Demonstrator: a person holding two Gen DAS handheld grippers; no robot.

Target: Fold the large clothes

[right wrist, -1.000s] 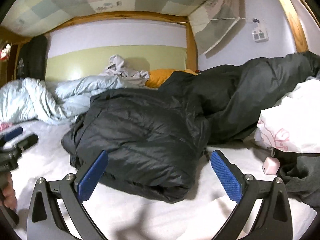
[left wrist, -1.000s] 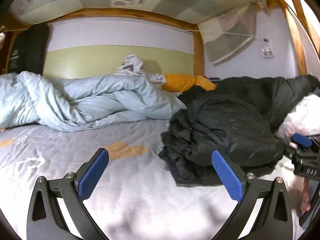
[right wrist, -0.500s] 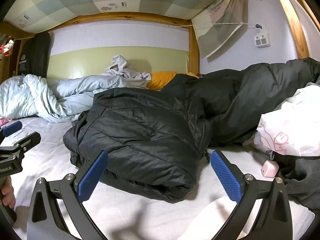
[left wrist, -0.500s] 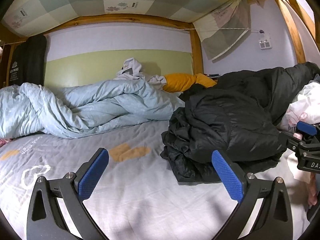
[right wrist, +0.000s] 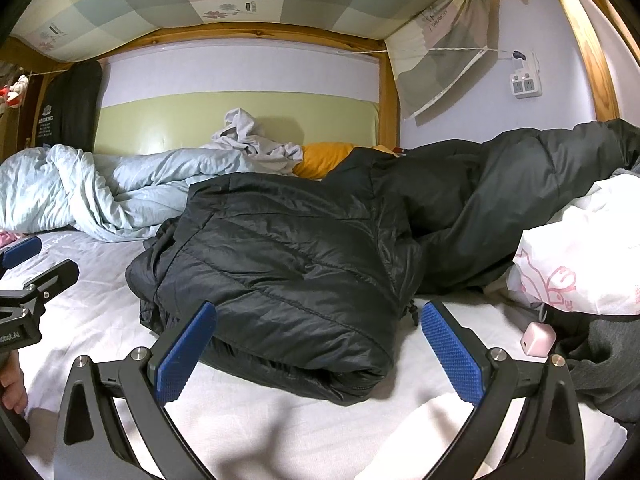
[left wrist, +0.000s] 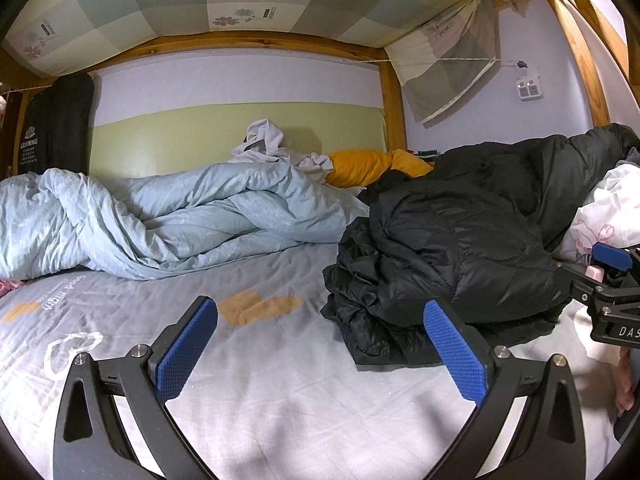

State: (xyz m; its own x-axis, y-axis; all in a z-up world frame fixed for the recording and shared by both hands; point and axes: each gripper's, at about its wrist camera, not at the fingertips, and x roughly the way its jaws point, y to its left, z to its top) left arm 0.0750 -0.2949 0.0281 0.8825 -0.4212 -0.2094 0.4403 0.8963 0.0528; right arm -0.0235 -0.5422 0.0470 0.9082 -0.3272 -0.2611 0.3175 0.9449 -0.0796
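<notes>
We hold both the left gripper [left wrist: 320, 348] and the right gripper [right wrist: 318, 346] with jaws spread and empty above the bed [left wrist: 280, 380]. The black puffer jacket [right wrist: 288, 264] lies bunched on the sheet ahead of the right gripper. It looks light, puffy and slick, so we judge a deep pinch at a hem or sleeve edge holds best.

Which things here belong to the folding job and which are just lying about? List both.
Job: black puffer jacket, left tool, right tool, both open and empty.

Lying about: light blue duvet, yellow pillow, white plastic bag, small pink box, grey garment.
</notes>
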